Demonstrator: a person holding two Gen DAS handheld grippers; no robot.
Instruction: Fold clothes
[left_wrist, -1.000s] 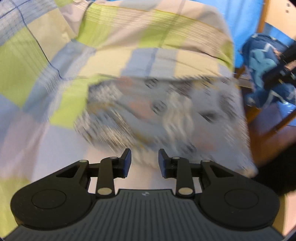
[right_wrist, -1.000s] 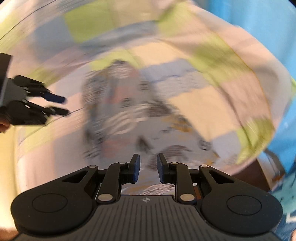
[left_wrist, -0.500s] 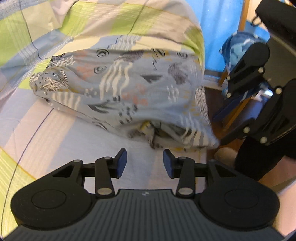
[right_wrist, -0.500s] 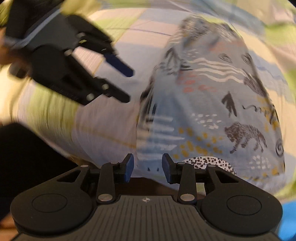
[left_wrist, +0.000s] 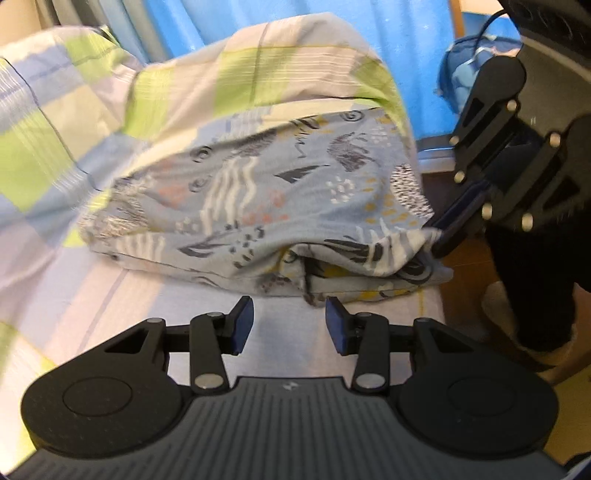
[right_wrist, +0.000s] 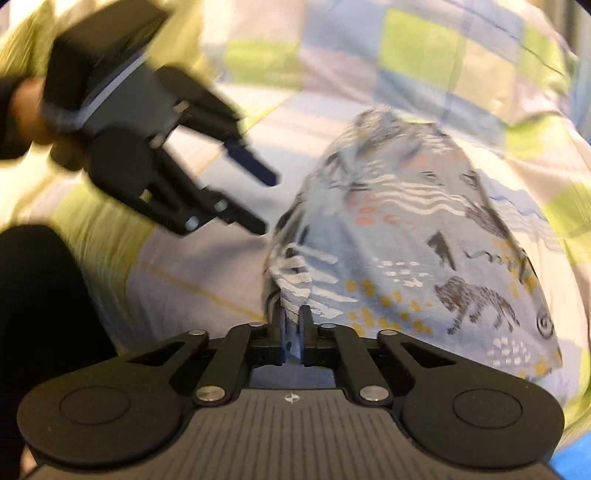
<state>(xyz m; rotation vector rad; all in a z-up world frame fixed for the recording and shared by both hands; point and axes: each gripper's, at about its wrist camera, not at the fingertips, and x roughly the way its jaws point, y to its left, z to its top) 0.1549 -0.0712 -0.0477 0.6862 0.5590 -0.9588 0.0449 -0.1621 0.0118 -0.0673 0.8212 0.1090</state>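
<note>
A blue-grey patterned garment (left_wrist: 280, 195) with animal and squiggle prints lies crumpled on a checked bedsheet (left_wrist: 74, 155). My left gripper (left_wrist: 290, 326) is open just short of the garment's near hem, nothing between its fingers. My right gripper (right_wrist: 293, 321) is shut on the garment's near corner (right_wrist: 295, 291), which bunches up between the pads. In the left wrist view the right gripper (left_wrist: 439, 240) pinches that corner at the bed's right edge. In the right wrist view the left gripper (right_wrist: 264, 201) hovers open to the left of the garment (right_wrist: 413, 251).
The bed's right edge drops to a brown floor (left_wrist: 469, 258) where a person's dark trouser leg (left_wrist: 535, 280) stands. A blue wall or curtain (left_wrist: 406, 40) lies behind the bed. A blue bundle (left_wrist: 465, 74) sits at the far right.
My right gripper has closed on the garment's corner; half a second ago it was open. The left gripper stayed open and edged closer to the hem.
</note>
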